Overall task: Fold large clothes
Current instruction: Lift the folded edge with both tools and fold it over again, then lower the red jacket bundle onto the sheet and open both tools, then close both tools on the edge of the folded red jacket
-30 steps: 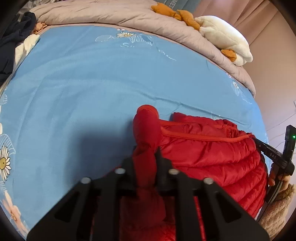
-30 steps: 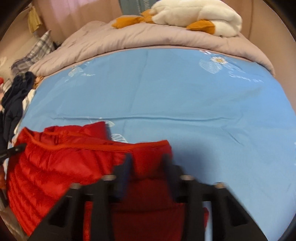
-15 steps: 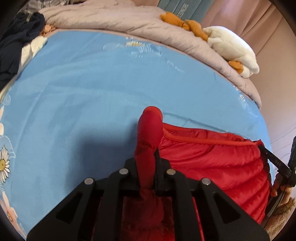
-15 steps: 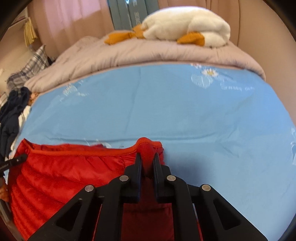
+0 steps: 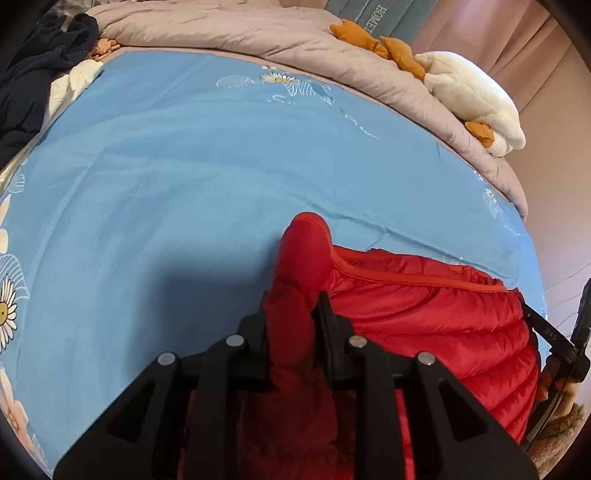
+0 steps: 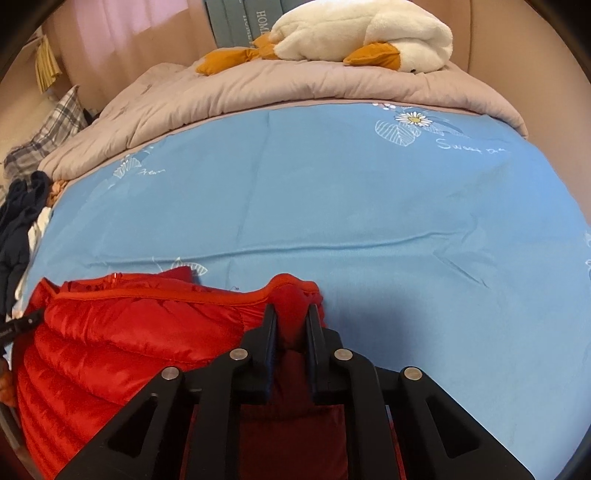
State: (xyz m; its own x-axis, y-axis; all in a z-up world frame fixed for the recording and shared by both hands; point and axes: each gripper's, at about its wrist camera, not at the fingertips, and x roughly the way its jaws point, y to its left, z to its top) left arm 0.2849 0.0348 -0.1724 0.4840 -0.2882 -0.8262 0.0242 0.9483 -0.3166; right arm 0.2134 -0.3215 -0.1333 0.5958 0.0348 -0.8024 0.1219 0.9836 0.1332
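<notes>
A red puffer jacket (image 5: 424,310) lies at the near edge of the blue bed sheet (image 5: 184,166), its piped top edge stretched between both grippers. My left gripper (image 5: 291,299) has a bunched red corner standing up between its fingers; its jaws are opening and the fabric still fills the gap. In the right wrist view the jacket (image 6: 129,332) spreads to the left. My right gripper (image 6: 291,310) pinches the other corner at the hem; its jaws are opening slightly, with cloth still between the pads.
A grey duvet (image 6: 258,92) is heaped at the far end, with a white and orange plush duck (image 6: 362,33) on top. Dark and white clothes (image 5: 33,85) are piled at the bed's left side. A wall runs along the right.
The left jaws have spread a little around the red corner. The right jaws narrowed onto the hem, then eased apart slightly. Both views have tipped up towards the headboard.
</notes>
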